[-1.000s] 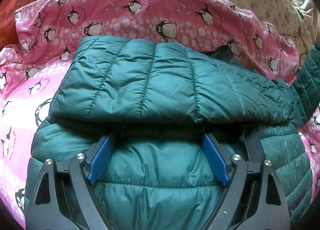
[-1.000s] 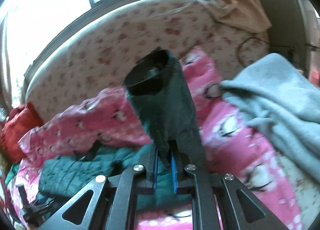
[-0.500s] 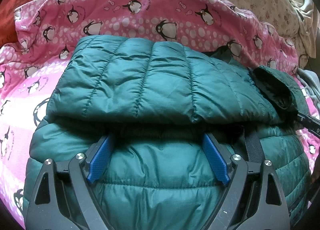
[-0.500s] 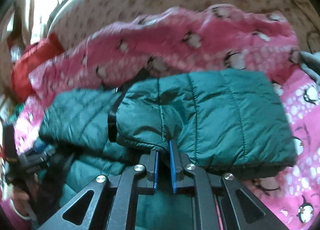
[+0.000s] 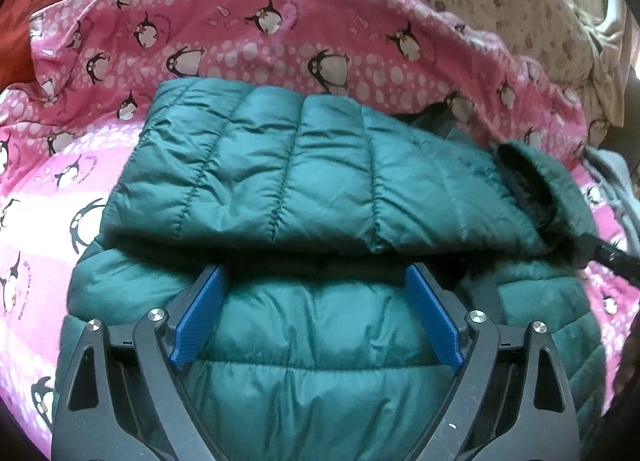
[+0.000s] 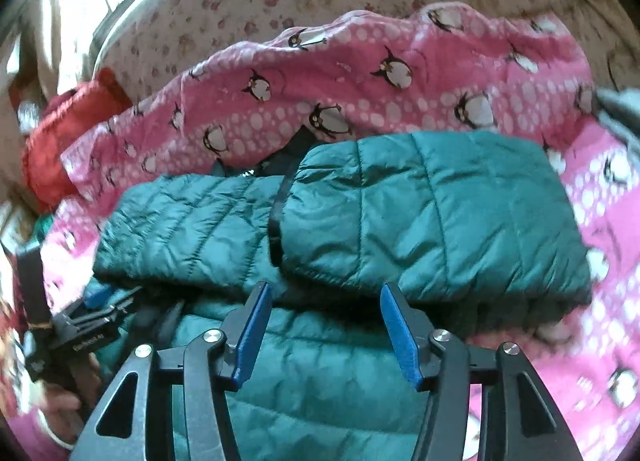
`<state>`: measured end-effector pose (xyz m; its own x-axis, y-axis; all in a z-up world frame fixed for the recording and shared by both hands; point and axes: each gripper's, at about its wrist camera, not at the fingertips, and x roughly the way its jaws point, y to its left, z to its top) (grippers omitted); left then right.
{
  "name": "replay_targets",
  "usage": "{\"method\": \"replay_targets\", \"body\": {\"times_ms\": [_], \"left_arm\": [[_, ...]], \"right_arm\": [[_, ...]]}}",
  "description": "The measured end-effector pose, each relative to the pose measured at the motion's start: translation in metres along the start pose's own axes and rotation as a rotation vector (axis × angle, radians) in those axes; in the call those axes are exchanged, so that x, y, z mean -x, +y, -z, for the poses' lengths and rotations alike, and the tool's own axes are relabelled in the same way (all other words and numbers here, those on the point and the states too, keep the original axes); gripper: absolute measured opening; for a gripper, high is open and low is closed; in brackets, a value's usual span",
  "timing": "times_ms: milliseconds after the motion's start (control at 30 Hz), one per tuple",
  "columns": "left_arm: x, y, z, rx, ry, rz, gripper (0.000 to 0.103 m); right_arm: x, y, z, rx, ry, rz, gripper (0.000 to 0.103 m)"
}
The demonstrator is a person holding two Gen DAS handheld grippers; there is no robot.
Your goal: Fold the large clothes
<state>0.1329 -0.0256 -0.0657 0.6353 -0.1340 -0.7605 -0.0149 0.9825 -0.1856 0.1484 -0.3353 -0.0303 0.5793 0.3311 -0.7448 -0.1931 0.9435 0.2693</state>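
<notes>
Both sleeves now lie folded across the green jacket on the penguin blanket. At six o'clock the right gripper is opening, apparently empty after laying its sleeve; left gripper open.

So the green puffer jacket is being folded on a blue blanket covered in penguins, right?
Not quite: the penguin blanket is pink, not blue, as the left wrist view shows plainly. The rest holds: the green puffer jacket lies folded on it.
</notes>
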Motion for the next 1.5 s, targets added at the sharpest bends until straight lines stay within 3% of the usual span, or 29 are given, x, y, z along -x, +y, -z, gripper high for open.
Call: {"method": "replay_targets", "body": {"times_ms": [133, 333, 500, 733, 1033, 1100, 1133, 1167, 1200, 1267, 1500], "left_arm": [[0.019, -0.009, -0.006, -0.022, -0.05, -0.019, 0.09], [0.043, -0.047, -0.028, -0.079, -0.074, 0.074, 0.09], [0.019, -0.093, -0.05, -0.109, 0.026, 0.17, 0.09], [-0.032, -0.141, -0.064, -0.026, 0.152, 0.299, 0.09], [-0.066, -0.181, -0.067, -0.004, 0.218, 0.338, 0.09], [-0.069, -0.183, -0.065, 0.004, 0.212, 0.357, 0.077], [-0.07, -0.184, -0.065, 0.0, 0.216, 0.361, 0.057], [-0.073, -0.185, -0.063, -0.011, 0.234, 0.368, 0.045], [-0.074, -0.185, -0.063, -0.014, 0.242, 0.377, 0.041], [-0.068, -0.181, -0.063, -0.022, 0.222, 0.391, 0.019], [-0.036, -0.157, -0.074, -0.004, 0.143, 0.4, 0.01]], "right_arm": [[0.01, 0.003, 0.0, 0.002, -0.05, 0.029, 0.054], [0.024, -0.01, 0.007, -0.067, -0.157, 0.077, 0.054], [0.025, -0.028, 0.011, -0.138, -0.177, 0.09, 0.054], [0.041, -0.059, 0.01, -0.247, -0.231, 0.095, 0.054], [0.039, -0.076, 0.009, -0.319, -0.227, 0.082, 0.054], [0.038, -0.075, 0.009, -0.318, -0.222, 0.082, 0.054], [0.037, -0.075, 0.01, -0.318, -0.22, 0.079, 0.054], [0.037, -0.075, 0.01, -0.318, -0.219, 0.08, 0.054], [0.037, -0.075, 0.009, -0.317, -0.22, 0.083, 0.054], [0.037, -0.077, 0.01, -0.319, -0.226, 0.09, 0.054], [0.043, -0.09, 0.014, -0.376, -0.267, 0.111, 0.054]]}}
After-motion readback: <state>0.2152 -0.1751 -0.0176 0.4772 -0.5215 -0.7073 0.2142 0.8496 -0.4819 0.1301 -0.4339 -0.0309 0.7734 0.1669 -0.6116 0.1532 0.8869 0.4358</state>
